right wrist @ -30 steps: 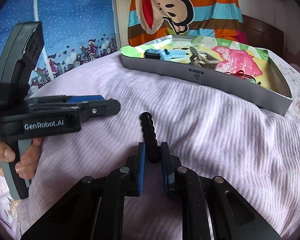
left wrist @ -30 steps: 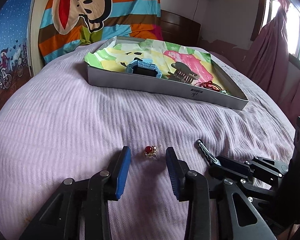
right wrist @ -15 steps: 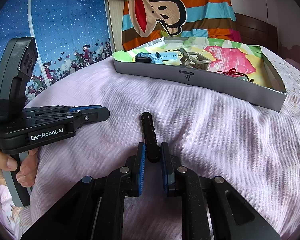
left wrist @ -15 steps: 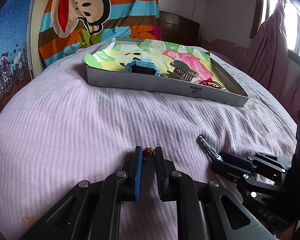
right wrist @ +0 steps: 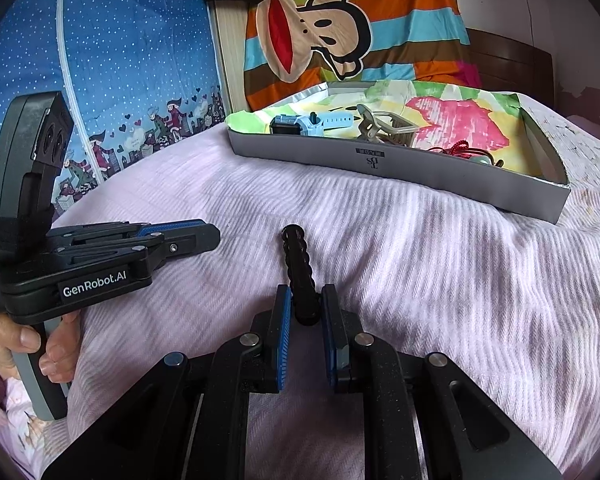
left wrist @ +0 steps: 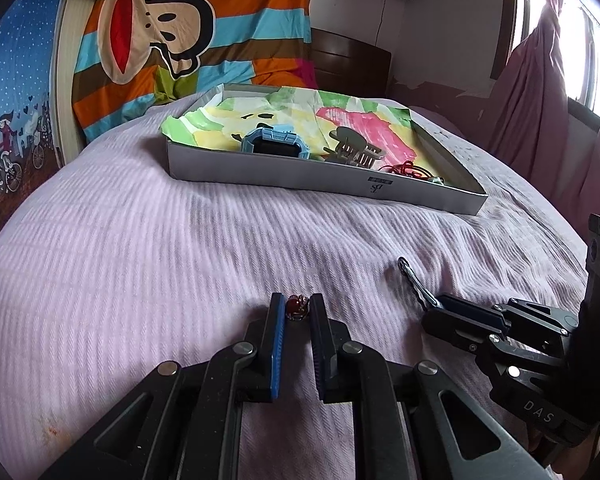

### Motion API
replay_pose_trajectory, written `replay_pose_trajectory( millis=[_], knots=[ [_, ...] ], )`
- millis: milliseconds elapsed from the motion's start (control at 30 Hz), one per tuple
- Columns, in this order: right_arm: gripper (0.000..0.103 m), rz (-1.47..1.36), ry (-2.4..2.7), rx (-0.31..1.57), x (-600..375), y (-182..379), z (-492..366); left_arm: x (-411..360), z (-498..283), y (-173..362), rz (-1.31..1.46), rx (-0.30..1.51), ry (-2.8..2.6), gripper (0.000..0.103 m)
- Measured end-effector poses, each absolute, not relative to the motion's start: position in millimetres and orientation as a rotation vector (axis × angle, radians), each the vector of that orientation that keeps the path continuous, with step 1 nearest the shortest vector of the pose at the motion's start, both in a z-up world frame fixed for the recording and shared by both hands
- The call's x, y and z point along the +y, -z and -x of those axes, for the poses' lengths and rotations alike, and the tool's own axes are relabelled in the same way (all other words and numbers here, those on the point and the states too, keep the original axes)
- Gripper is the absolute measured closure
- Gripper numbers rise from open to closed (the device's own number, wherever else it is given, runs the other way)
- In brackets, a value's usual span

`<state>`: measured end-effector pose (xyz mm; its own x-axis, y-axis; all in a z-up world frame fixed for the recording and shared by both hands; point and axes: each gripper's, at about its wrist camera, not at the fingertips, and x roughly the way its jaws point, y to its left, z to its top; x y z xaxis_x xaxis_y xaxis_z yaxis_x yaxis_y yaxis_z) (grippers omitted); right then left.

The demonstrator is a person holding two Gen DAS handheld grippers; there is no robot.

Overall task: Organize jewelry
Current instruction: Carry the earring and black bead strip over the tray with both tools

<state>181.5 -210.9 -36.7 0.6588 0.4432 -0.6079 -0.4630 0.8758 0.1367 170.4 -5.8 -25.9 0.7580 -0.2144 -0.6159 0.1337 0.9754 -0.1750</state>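
Observation:
My left gripper (left wrist: pixel 297 307) is shut on a small red and gold ring (left wrist: pixel 296 308), held just above the pink bedspread. My right gripper (right wrist: pixel 306 304) is shut on a black wavy hair clip (right wrist: pixel 300 268) that sticks out ahead of the fingers; the clip also shows in the left wrist view (left wrist: pixel 414 282). A grey shallow box (left wrist: pixel 320 178) lined with coloured paper lies farther back on the bed. It holds a blue watch (left wrist: pixel 276 144), a grey claw clip (left wrist: pixel 356 150) and a red cord piece (left wrist: pixel 406 170).
The pink bedspread (left wrist: pixel 140 260) covers the whole bed. A striped monkey blanket (left wrist: pixel 180 44) hangs behind the box. A pink curtain (left wrist: pixel 540 92) and window are at the right. The left gripper's body (right wrist: pixel 100 256) and the hand holding it are at the left of the right wrist view.
My left gripper was open around the ring one second ago and has closed on it. The right gripper has stayed shut on the hair clip, and both have lifted slightly.

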Motion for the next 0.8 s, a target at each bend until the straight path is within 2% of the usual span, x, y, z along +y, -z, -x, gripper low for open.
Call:
replay_pose_trajectory(
  millis=[800],
  knots=[
    [0.09,-0.205,-0.49,0.543,-252,23,-188,-9,-176,-6,0.172,0.616,0.165,0.091]
  ],
)
